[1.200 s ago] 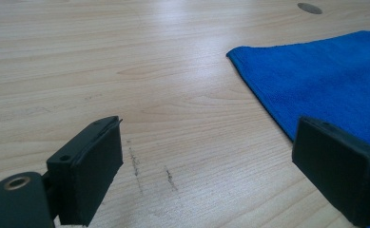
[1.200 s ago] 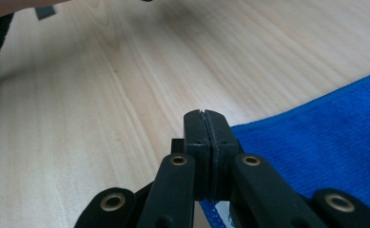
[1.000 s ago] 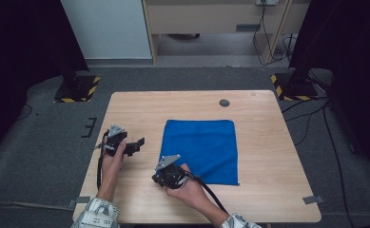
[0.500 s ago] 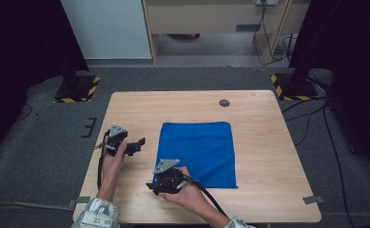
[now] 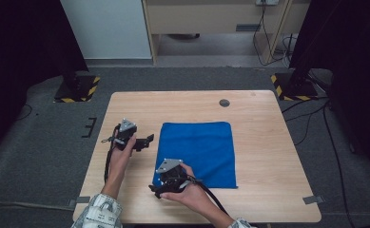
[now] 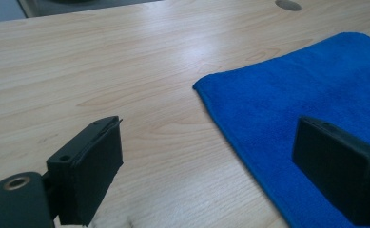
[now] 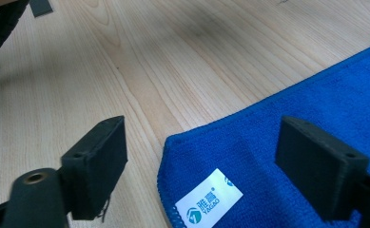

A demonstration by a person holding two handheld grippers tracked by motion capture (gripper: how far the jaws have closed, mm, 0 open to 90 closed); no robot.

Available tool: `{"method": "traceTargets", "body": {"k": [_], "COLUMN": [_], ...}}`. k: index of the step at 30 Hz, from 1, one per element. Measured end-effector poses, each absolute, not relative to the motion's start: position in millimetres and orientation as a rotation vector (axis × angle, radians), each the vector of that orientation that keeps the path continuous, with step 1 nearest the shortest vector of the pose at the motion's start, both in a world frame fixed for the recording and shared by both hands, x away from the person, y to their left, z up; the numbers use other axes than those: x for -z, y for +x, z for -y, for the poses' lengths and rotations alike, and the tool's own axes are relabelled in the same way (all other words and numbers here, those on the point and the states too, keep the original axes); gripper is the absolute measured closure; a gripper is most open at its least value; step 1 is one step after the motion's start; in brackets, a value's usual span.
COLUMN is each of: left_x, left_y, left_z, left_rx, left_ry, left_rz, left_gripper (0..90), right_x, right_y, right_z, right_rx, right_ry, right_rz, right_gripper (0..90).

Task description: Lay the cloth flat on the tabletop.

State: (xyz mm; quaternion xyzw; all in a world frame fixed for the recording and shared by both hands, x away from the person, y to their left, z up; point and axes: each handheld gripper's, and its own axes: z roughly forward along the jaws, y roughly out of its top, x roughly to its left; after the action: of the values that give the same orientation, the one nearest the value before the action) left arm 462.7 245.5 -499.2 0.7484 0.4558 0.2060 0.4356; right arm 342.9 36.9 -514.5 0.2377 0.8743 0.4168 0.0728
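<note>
A blue cloth (image 5: 198, 153) lies flat near the middle of the pale wood-grain counter (image 5: 268, 142), its near-left corner just released. The right claw (image 5: 156, 189) hovers low over that corner, its jaws having just been opening and now spread wide, with the corner and its white sewn label (image 7: 209, 199) lying between them, untouched by the pads. The left claw (image 5: 149, 140) waits just off the cloth's far-left corner, jaws also spread, nothing between them but bare counter and the cloth's left hem.

The work in hand looks like folding or smoothing the cloth. To do it well, each claw should likely come down on a corner, pinch through the stitched hem rather than the soft pile, and lift both corners together so the edge stays straight and the fabric does not bunch.

The cloth is a plush microfibre square with a fine nap and a neat bound edge; it looks limp and likely to drape. The counter is smooth laminate with rounded corners and a small dark round cap (image 5: 224, 102) near its far edge. The jaw pads (image 7: 97, 166) are matte black blocks.
</note>
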Motion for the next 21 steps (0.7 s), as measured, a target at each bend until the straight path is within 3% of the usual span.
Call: {"method": "traceTargets", "body": {"k": [5, 21], "left_x": [494, 476], "left_y": [473, 500], "left_z": [-236, -199], "left_rx": [-0.523, -0.512], "left_ry": [1.917, 2.053], "left_rz": [-1.107, -1.017], "left_gripper": [9.0, 8.6], "right_x": [516, 519], "right_y": [344, 338], "right_z": [-35, -30], "right_rx": [-1.254, -1.249], "right_ry": [0.699, 0.710], "right_rz": [-2.639, -2.636], "right_gripper": [14.8, 33.3]}}
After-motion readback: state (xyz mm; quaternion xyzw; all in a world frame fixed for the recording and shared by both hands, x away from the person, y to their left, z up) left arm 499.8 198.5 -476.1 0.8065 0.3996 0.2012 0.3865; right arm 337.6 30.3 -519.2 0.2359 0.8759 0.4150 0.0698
